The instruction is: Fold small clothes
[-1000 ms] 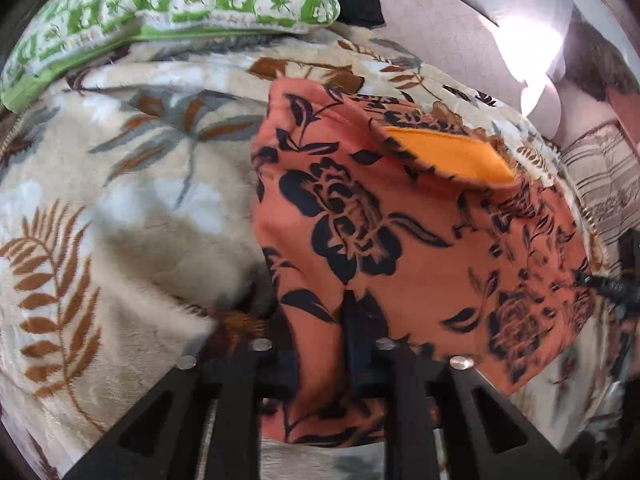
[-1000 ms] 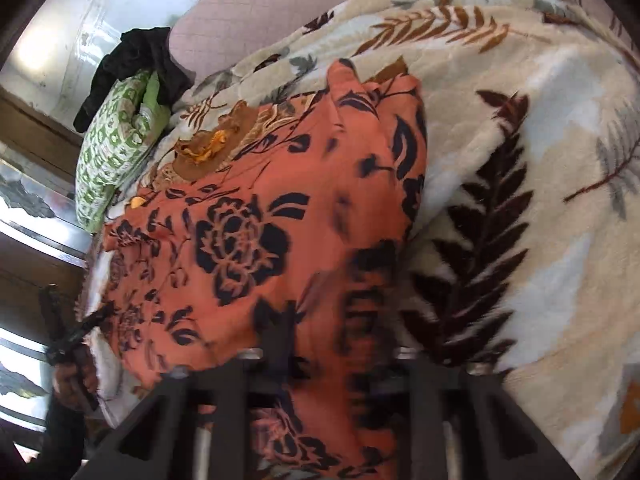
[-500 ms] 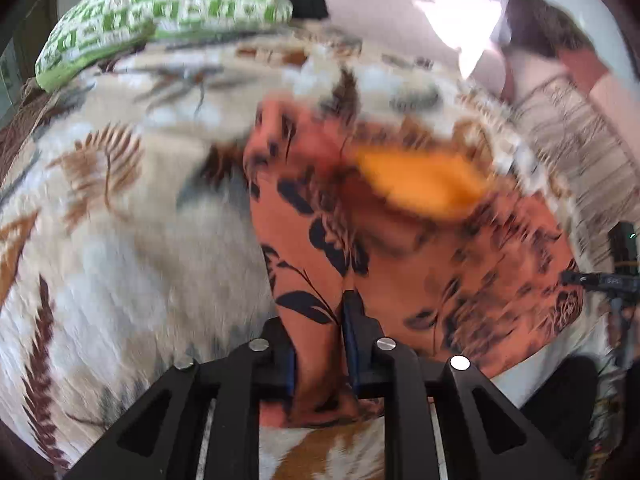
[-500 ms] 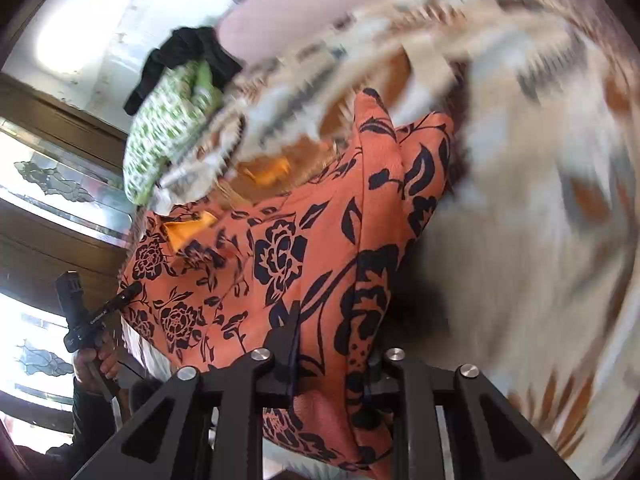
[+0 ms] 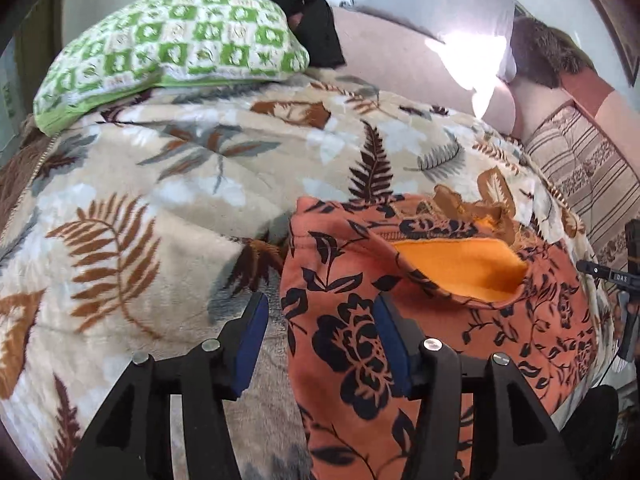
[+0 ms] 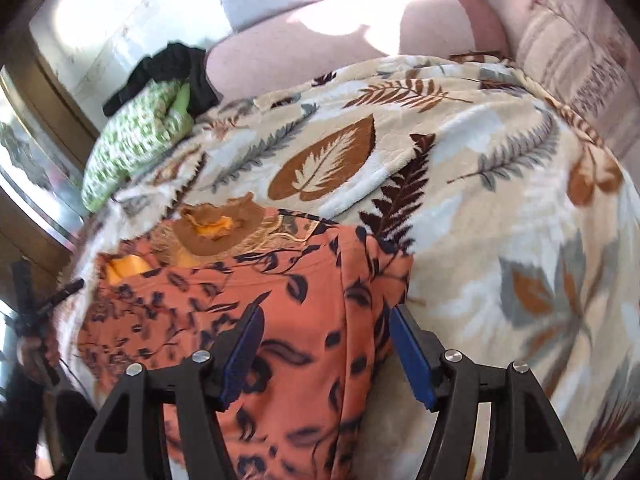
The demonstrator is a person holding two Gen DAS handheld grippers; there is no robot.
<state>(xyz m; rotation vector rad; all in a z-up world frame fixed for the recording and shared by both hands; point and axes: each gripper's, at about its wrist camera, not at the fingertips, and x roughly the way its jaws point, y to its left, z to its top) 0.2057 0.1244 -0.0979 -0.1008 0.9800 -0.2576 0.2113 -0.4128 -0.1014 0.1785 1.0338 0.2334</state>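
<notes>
Both grippers had let go of the orange floral garment [image 5: 400, 320] since the earlier frames. Left gripper [image 5: 320, 336] gaped wide, empty, straddling its nine-o'clock edge on the leaf-print blanket [image 5: 160, 200]. Right gripper [image 6: 326, 344] likewise stood wide open and empty over the garment's three-o'clock edge.

White letters "OAS" on black handheld device [image 5: 622, 278], nothing else legible
</notes>
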